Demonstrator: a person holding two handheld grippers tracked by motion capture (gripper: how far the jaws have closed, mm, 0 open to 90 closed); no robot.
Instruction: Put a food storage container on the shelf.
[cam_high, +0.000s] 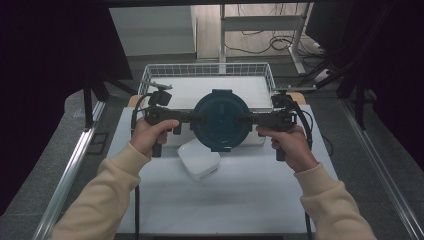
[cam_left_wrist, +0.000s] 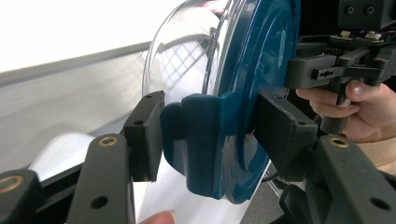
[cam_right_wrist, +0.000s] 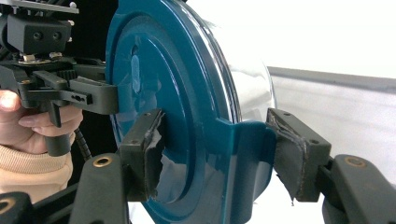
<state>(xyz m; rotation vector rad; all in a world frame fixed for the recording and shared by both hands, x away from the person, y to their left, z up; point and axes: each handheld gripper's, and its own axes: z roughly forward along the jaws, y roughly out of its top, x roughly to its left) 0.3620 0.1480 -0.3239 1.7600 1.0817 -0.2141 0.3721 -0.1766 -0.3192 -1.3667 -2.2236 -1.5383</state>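
- A round blue lid (cam_high: 220, 119) sits on a clear bowl (cam_left_wrist: 187, 60), and the two are held up in the air above the white table (cam_high: 225, 195).
- The left gripper (cam_high: 192, 118) pinches the lid's side tab (cam_left_wrist: 205, 140) at 9 o'clock on the lid. Its two black jaws press on both sides of the tab.
- The right gripper (cam_high: 246, 120) pinches the other tab (cam_right_wrist: 247, 154) at 3 o'clock on the lid. Its jaws are closed on the tab too.
- One pad (cam_right_wrist: 152, 154) on the right gripper has a torn, peeling cover.
- The left hand (cam_high: 147, 135) and the right hand (cam_high: 289, 145) each hold a gripper handle. The sleeves (cam_high: 100, 200) are cream.
- A small white box (cam_high: 199, 159) lies on the table at 6 o'clock from the lid, just below it in the high view.
- A white wire basket (cam_high: 207, 71) stands at 12 o'clock, at the far edge of the table.
- The lid covers part of the basket in the high view. I cannot tell if the bowl hangs over the basket or in front of it.
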